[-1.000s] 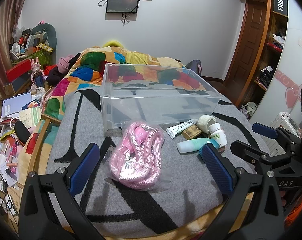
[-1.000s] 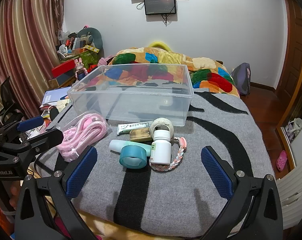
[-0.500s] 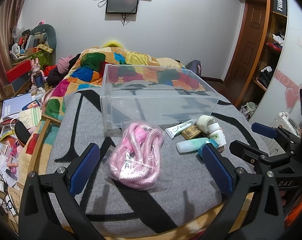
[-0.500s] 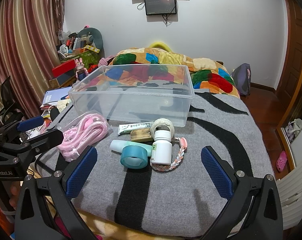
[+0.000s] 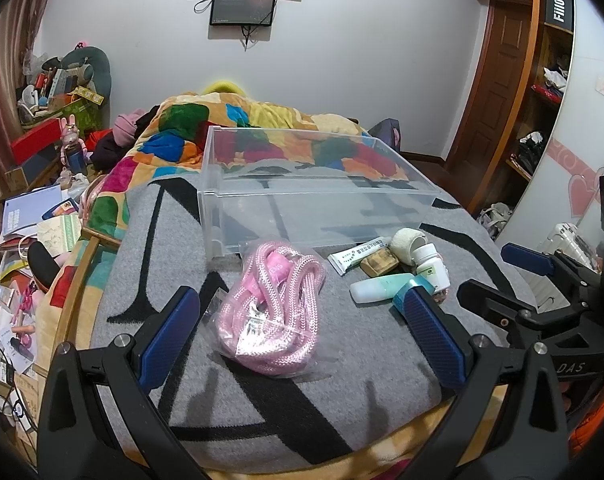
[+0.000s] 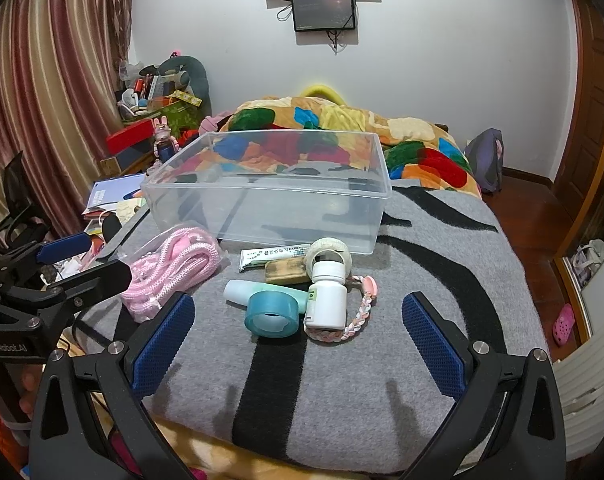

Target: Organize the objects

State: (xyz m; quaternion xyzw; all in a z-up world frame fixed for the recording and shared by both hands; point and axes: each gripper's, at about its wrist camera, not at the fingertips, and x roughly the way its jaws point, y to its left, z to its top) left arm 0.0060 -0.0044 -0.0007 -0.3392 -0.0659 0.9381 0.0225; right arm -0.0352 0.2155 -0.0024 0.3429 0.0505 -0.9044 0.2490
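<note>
A clear plastic bin (image 5: 314, 196) (image 6: 270, 200) stands empty on a grey and black blanket (image 6: 442, 280). In front of it lie a bagged pink rope (image 5: 276, 304) (image 6: 174, 268), a white tube (image 6: 274, 256), a wooden block (image 6: 286, 272), a white tape roll (image 6: 328, 250), a white pill bottle (image 6: 327, 300), a teal tape roll (image 6: 272, 314), a mint bottle (image 5: 378, 286) and a braided bracelet (image 6: 360, 312). My left gripper (image 5: 302, 336) is open, just short of the rope. My right gripper (image 6: 298, 344) is open, just short of the teal tape.
A colourful quilt (image 6: 342, 140) lies behind the bin. Books, papers and toys (image 5: 34, 220) crowd the floor left of the bed. A wooden door and shelves (image 5: 542, 100) stand at the right. The blanket's front edge is just below both grippers.
Both grippers have crept slightly forward toward the objects. Nothing on the blanket has moved.
</note>
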